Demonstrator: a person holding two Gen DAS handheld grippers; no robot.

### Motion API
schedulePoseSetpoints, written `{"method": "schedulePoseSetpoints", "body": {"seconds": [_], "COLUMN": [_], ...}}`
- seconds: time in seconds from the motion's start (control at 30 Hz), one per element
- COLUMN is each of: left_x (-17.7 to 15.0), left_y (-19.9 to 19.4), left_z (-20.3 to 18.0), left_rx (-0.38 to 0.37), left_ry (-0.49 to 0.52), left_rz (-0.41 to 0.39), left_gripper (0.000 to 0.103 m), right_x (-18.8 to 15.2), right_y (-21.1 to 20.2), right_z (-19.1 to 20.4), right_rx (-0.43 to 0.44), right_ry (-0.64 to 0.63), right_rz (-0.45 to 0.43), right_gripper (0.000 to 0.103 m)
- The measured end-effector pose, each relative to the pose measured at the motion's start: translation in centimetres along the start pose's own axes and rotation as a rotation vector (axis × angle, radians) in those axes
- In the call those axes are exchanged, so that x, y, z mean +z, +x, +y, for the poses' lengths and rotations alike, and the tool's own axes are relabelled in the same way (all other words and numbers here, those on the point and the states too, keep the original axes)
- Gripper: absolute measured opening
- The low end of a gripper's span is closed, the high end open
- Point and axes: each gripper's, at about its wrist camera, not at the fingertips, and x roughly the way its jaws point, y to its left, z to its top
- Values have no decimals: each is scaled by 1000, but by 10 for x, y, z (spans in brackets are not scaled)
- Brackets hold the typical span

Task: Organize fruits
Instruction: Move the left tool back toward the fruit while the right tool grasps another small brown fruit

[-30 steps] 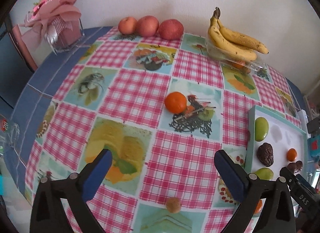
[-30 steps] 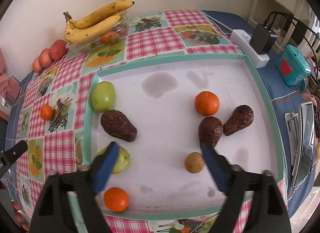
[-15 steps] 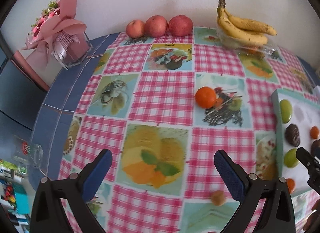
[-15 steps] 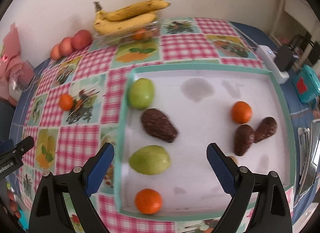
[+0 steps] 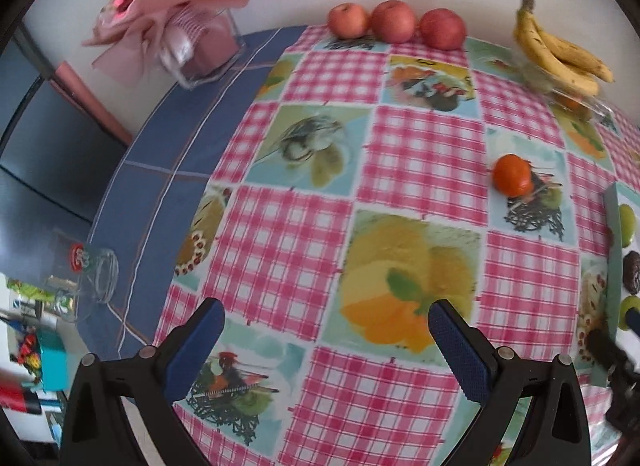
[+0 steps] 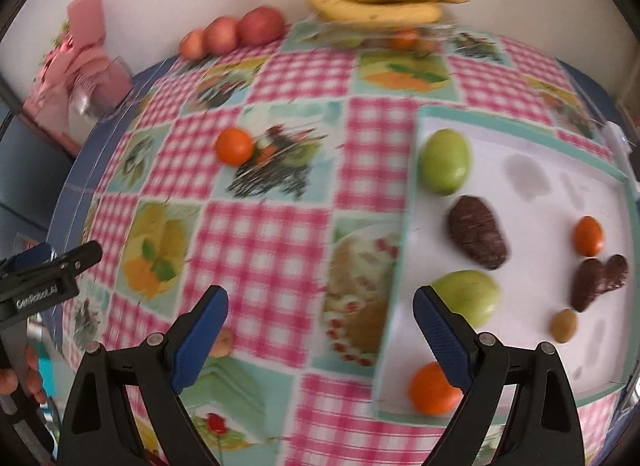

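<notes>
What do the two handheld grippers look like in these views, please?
Both the left gripper and the right gripper have matte black angular frames with silver rivets and blue textured pads on the jaws. In the right wrist view, the left one carries white lettering along its side. No cables or sleeves show.

Glossy checked oilcloth tablecloth (image 5: 420, 153), clear glass jar (image 5: 94, 286) at my nine o'clock, rough dark avocado (image 6: 476, 234), matt white tray (image 6: 560, 201).

left tongs (image 5: 326, 342) gape empty above the checked tablecloth (image 5: 424, 153), orange (image 5: 512, 175) well ahead.
</notes>
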Motion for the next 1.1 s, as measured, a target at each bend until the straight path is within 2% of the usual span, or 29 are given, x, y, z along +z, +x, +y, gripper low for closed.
{"method": "schedulePoseSetpoints", "body": {"seconds": [0.2, 0.27, 0.33, 0.4, 0.5, 0.93, 1.1], "left_x": [-1, 0, 0, 0, 0, -1, -1], "left_y": [1, 1, 2, 4, 7, 10, 11], "left_z": [7, 6, 5, 4, 2, -5, -7], "left_rx": [-31, -39, -41, -42, -43, -53, -57], "left_ry": [-19, -15, -11, -10, -9, 11, 15], "left_rz": [-2, 0, 2, 7, 15, 33, 36], "left_gripper": [103, 103, 103, 103, 103, 103, 103], "right_x": [-7, -10, -12, -16, -19, -23, -24], "right_y": [16, 21, 24, 29, 33, 44, 45], "right_z": [31, 38, 44, 49, 56, 78, 80], "right_rx": [26, 33, 39, 44, 60, 83, 93], "right_ry": [-98, -117, -131, -144, -162, -228, -236], "right_rz": [66, 81, 96, 118, 135, 168, 171], "right_gripper": [93, 90, 74, 71, 58, 25, 21]}}
